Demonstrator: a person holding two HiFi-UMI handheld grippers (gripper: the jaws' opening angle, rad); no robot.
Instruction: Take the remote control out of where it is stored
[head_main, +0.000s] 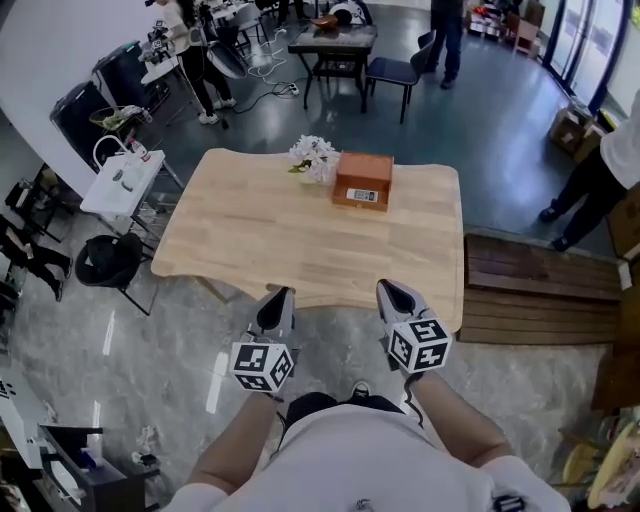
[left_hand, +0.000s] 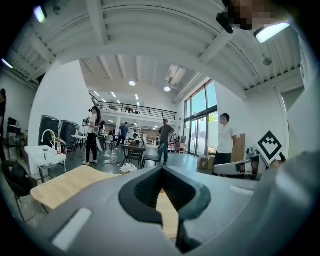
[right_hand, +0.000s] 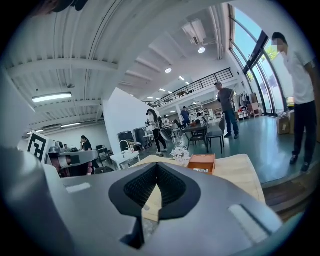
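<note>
Wooden box (head_main: 363, 178) sits on the far half of the wooden table (head_main: 250, 235), touching or just beside a bunch of white flowers (head_main: 314, 158) on its left. Its flat top shows no opening. The face with a white label (head_main: 362, 195) is turned toward the person. The remote control is not visible in any view, so its long axis and heading cannot be told.

Left gripper (head_main: 280, 293) and right gripper (head_main: 388, 288) hover side by side at the near table edge, well apart from the box. On each the jaws are closed tip to tip with nothing between them.
</note>
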